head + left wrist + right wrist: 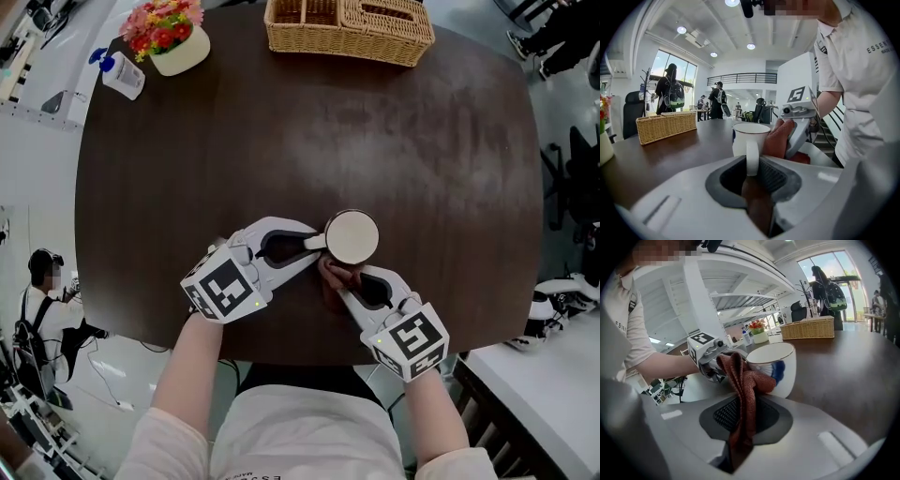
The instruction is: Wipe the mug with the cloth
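- I see a dark wooden table (281,141).
- A wicker basket (349,28) sits at its far edge.
- At far left, a flower pot (173,37) stands beside a pump bottle (122,75).
- The mug (352,236) stands near me.

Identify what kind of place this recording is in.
Probably an open-plan office or lab hall, not a home: a railed mezzanine gallery, tall glass windows, and a standing person wearing a backpack beyond the dark brown wooden table.

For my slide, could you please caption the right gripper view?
Right gripper presses a rust-red cloth against the white mug held by the left gripper.
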`<state>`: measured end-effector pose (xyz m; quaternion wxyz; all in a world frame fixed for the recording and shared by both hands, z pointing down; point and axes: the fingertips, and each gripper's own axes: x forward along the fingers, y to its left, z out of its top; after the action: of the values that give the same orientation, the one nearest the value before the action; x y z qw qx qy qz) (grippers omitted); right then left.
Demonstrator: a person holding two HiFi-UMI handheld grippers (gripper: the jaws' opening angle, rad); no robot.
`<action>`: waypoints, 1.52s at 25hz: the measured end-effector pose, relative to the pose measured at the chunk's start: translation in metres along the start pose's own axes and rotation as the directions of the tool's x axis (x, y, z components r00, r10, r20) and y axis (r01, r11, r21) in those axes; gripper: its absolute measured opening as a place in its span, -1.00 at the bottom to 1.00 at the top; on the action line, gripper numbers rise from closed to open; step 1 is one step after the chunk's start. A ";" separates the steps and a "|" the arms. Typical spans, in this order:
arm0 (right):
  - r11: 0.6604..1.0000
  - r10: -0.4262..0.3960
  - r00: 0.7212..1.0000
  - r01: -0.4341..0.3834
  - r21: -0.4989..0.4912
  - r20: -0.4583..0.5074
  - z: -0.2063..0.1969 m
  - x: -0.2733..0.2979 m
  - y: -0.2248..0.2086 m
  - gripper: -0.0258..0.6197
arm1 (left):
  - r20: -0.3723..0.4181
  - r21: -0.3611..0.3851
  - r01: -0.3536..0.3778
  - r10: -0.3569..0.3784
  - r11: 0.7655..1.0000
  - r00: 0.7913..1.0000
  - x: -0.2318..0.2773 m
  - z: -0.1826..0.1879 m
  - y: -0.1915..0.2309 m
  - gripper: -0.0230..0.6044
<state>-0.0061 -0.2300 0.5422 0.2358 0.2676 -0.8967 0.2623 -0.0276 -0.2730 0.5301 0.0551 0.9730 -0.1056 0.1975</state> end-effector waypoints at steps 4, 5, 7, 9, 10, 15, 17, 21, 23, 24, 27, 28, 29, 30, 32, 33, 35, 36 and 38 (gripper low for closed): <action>0.999 -0.052 0.998 0.052 0.012 -0.020 -0.006 -0.015 -0.021 -0.66 | -0.021 0.027 0.033 -0.032 0.999 0.999 -0.002 -0.003 -0.002 -0.66; 0.997 -0.068 0.997 0.069 0.021 -0.022 -0.007 -0.019 -0.027 -0.66 | -0.023 0.032 0.035 -0.034 0.999 0.999 -0.002 -0.004 -0.002 -0.67; 0.994 -0.105 0.994 0.106 0.040 -0.023 -0.010 -0.026 -0.040 -0.66 | -0.020 0.036 0.039 -0.038 0.999 0.999 -0.003 -0.004 -0.001 -0.67; 0.987 -0.150 0.988 0.151 0.057 -0.022 -0.009 -0.032 -0.055 -0.66 | -0.016 0.039 0.046 -0.045 0.998 0.999 -0.006 -0.004 0.000 -0.67; 0.982 -0.174 0.985 0.175 0.066 -0.020 -0.008 -0.035 -0.063 -0.66 | -0.017 0.041 0.051 -0.050 0.998 0.999 -0.007 -0.005 0.000 -0.67; 0.964 -0.261 0.965 0.261 0.061 0.005 0.015 -0.040 -0.096 -0.67 | -0.038 0.053 0.097 -0.096 0.994 0.995 -0.015 -0.011 -0.005 -0.67; 0.967 -0.254 0.967 0.254 0.024 0.011 0.028 -0.031 -0.100 -0.67 | -0.043 0.053 0.114 -0.112 0.992 0.993 -0.018 -0.012 -0.006 -0.67; 0.981 -0.179 0.984 0.176 -0.083 -0.025 0.037 -0.003 -0.090 -0.67 | -0.050 0.053 0.120 -0.117 0.991 0.992 -0.022 -0.014 -0.006 -0.67; 0.977 -0.156 0.986 0.146 -0.153 -0.057 0.035 0.004 -0.082 -0.67 | -0.052 0.049 0.116 -0.113 0.992 0.992 -0.021 -0.014 -0.006 -0.67; 0.973 -0.152 0.986 0.137 -0.183 -0.070 0.033 0.006 -0.080 -0.67 | -0.052 0.047 0.113 -0.111 0.992 0.992 -0.021 -0.014 -0.006 -0.66; 0.967 -0.135 0.986 0.110 -0.230 -0.095 0.027 0.004 -0.069 -0.67 | -0.053 0.037 0.101 -0.099 0.994 0.994 -0.022 -0.013 -0.003 -0.66; 0.967 -0.124 0.987 0.097 -0.237 -0.103 0.025 0.003 -0.063 -0.68 | -0.053 0.035 0.099 -0.097 0.994 0.994 -0.022 -0.013 -0.003 -0.66; 0.966 -0.118 0.986 0.088 -0.245 -0.113 0.023 0.002 -0.058 -0.67 | -0.053 0.034 0.099 -0.097 0.994 0.994 -0.023 -0.013 -0.002 -0.66; 0.963 -0.118 0.985 0.083 -0.256 -0.124 0.020 0.001 -0.052 -0.67 | -0.055 0.035 0.100 -0.098 0.994 0.994 -0.024 -0.013 -0.002 -0.66; 0.958 -0.118 0.983 0.075 -0.278 -0.142 0.014 -0.002 -0.042 -0.67 | -0.060 0.039 0.105 -0.102 0.994 0.993 -0.026 -0.014 -0.002 -0.66; 0.957 -0.108 0.983 0.062 -0.282 -0.152 0.009 -0.003 -0.036 -0.67 | -0.063 0.041 0.108 -0.105 0.993 0.992 -0.027 -0.016 -0.002 -0.66; 0.959 -0.072 0.982 0.020 -0.282 -0.175 0.001 -0.006 -0.023 -0.67 | -0.070 0.042 0.116 -0.113 0.992 0.991 -0.030 -0.018 -0.002 -0.66; 0.959 -0.056 0.981 0.001 -0.284 -0.185 -0.001 -0.008 -0.019 -0.67 | -0.074 0.045 0.124 -0.120 0.991 0.990 -0.031 -0.018 -0.002 -0.66; 0.956 -0.050 0.979 -0.010 -0.293 -0.196 0.001 -0.015 -0.017 -0.67 | -0.080 0.050 0.146 -0.142 0.988 0.987 -0.031 -0.018 -0.002 -0.66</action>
<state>0.0152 -0.2376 0.5394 0.3652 0.2111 -0.8942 0.1499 -0.0617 -0.2628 0.5347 0.0463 0.9711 -0.0274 0.2327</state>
